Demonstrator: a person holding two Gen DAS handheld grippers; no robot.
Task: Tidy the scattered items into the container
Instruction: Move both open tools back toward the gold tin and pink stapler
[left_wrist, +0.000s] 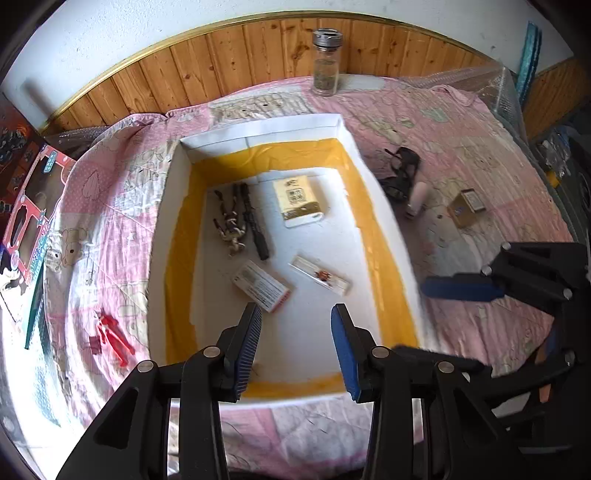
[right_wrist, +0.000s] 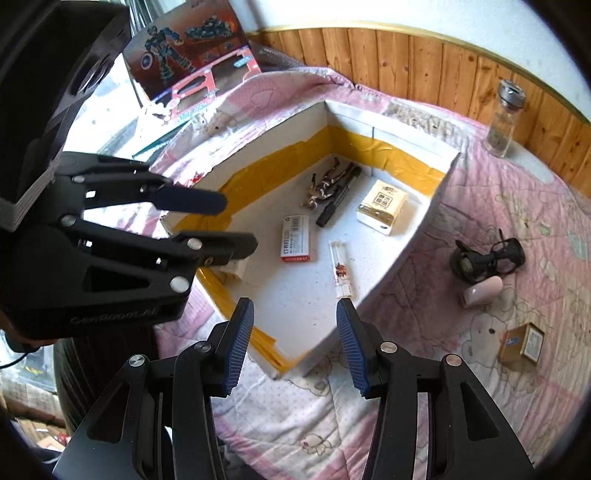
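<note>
Blue-padded fingers (left_wrist: 248, 347) of the left gripper (left_wrist: 295, 349) stand spread with nothing between them, hovering above the near end of the white container (left_wrist: 162, 236), an open box with yellow tape along its inner walls that sits on a pink quilted bed (left_wrist: 461, 325). Inside it lie a tissue pack (left_wrist: 297, 201), a black marker (left_wrist: 255, 225) beside a small figurine (left_wrist: 229, 230), a staple box (left_wrist: 262, 285) and a clear flat case (left_wrist: 320, 276). The right gripper (right_wrist: 295, 345) is also spread and empty, held over the container's near corner, with the left gripper showing at the left of its view. Still out on the bed, toward its right edge, lie a black strapped item (right_wrist: 487, 256), a pale pink case (right_wrist: 482, 291) just beside it, and a small brown box (right_wrist: 521, 349) nearer the front. A red item (left_wrist: 112, 334) lies on the bed left of the container. A glass jar (left_wrist: 326, 62) stands upright at the bed's far edge, by the wood-panelled wall.
</note>
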